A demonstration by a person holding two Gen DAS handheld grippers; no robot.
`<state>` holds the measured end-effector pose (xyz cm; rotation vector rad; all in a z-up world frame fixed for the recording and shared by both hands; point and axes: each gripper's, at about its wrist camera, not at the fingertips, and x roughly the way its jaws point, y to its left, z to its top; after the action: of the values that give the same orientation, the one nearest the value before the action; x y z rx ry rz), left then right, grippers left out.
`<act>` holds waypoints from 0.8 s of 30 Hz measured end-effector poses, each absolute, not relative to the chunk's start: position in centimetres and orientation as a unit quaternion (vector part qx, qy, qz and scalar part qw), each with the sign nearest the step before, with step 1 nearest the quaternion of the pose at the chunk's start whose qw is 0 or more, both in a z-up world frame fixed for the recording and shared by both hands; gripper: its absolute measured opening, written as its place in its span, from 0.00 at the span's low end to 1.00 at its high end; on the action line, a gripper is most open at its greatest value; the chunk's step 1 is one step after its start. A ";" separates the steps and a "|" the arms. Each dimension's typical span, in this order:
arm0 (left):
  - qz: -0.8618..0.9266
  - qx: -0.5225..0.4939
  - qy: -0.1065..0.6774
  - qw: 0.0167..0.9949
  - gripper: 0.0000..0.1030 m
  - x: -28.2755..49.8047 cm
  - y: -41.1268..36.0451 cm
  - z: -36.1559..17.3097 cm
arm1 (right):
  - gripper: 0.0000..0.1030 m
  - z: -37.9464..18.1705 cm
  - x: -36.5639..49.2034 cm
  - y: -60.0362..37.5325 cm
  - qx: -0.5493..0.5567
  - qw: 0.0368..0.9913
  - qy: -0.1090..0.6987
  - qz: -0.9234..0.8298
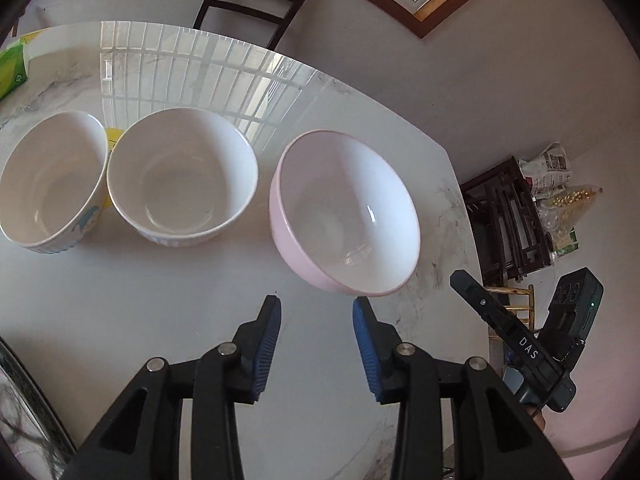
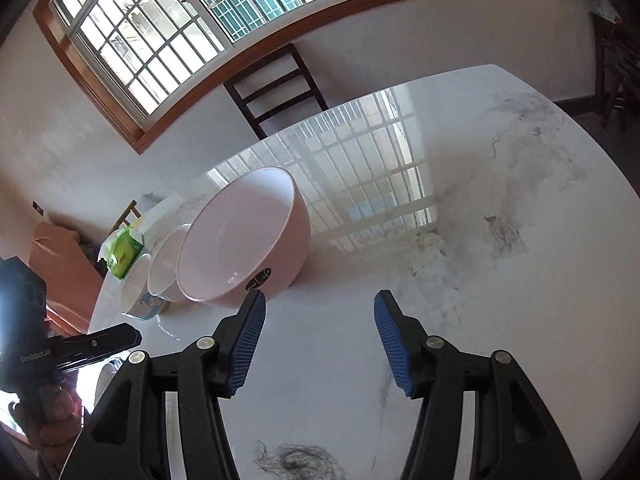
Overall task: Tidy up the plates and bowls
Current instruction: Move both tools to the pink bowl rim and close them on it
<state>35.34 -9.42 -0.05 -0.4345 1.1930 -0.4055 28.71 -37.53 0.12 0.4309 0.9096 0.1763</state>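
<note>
Three bowls sit in a row on the marble worktop [image 1: 200, 320], all mouth-up, round, so no long axis. The pink bowl [image 1: 346, 216] is nearest the worktop's edge, the white bowl [image 1: 182, 176] sits mid-row, and the cartoon bowl [image 1: 52, 184] is almost touching it. Left gripper [image 1: 316, 312] and right gripper [image 2: 320, 304] have their jaws wide, empty. Risks: glazed rim slipping from pads, pink bowl nudged off edge, chipping when nested.

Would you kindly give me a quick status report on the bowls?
Left gripper and right gripper open, empty. Pink bowl, white bowl, patterned bowl in a row, unstacked. Nothing in the way.
</note>
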 end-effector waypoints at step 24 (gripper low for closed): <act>-0.099 -0.142 0.605 0.777 0.23 40.3 -14.3 -4.6 | 0.08 -3.6 41.3 -33.1 0.089 0.830 0.542 0.096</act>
<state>40.33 -14.30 -4.65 -0.3072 1.3086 -0.2132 41.34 -33.09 -3.61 0.1880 1.1488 0.2026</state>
